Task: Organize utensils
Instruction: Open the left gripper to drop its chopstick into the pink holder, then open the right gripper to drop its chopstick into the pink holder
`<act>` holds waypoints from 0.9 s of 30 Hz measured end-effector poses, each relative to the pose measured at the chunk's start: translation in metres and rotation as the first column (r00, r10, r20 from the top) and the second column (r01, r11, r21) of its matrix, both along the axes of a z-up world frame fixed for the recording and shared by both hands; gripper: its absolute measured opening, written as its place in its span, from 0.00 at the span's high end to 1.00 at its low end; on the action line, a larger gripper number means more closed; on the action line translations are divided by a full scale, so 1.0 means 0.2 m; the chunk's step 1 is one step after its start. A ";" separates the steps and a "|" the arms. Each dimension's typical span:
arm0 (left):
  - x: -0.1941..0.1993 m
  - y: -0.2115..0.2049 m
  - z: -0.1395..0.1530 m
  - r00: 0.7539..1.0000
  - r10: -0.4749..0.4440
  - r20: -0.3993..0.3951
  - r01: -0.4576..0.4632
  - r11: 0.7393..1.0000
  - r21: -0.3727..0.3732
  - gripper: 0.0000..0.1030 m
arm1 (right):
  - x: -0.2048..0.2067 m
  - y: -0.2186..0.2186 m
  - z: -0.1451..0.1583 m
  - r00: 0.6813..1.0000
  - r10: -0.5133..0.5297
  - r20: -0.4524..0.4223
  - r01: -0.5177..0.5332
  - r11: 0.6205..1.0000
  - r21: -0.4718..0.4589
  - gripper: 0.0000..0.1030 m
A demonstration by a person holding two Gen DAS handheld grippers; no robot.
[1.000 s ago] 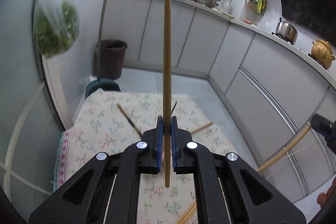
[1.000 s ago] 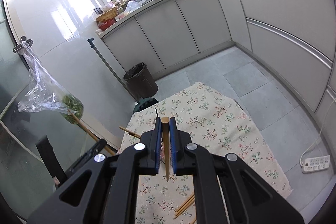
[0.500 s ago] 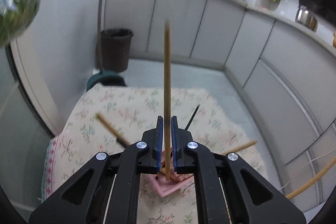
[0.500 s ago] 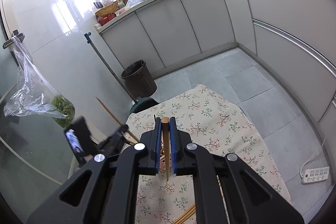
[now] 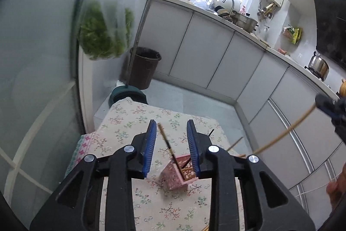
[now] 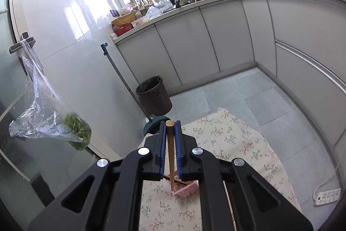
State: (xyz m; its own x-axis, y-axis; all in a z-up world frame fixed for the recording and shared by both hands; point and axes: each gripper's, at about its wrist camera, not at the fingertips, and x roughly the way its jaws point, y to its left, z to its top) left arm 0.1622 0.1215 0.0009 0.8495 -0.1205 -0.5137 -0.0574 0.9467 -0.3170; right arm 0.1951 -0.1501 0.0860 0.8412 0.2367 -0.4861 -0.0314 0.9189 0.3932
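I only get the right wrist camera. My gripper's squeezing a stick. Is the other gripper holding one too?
Observer: No. The left gripper has nothing between its pads, and its jaws are opening above the pink holder.
Operator: Are there sticks in that pink box?
Observer: Yes, a few. A dark-banded chopstick leans out of it, up between the blue pads without touching them.
Operator: Can you see my gripper from there?
Observer: Yes. The right gripper is at the right edge, and its long chopstick slants down towards the table.
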 end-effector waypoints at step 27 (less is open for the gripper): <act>-0.01 -0.13 -0.08 0.995 -0.068 -0.076 0.075 0.993 0.089 0.65 | 0.00 0.27 -0.40 0.999 -0.004 0.041 0.016 0.950 -0.313 0.57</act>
State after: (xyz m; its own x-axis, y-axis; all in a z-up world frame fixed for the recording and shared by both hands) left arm 0.1601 0.0957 -0.0154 0.8001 -0.1291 -0.5857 -0.0085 0.9740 -0.2263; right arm 0.1957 -0.0956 0.0058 0.8626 0.0693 -0.5012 -0.0311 0.9960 0.0841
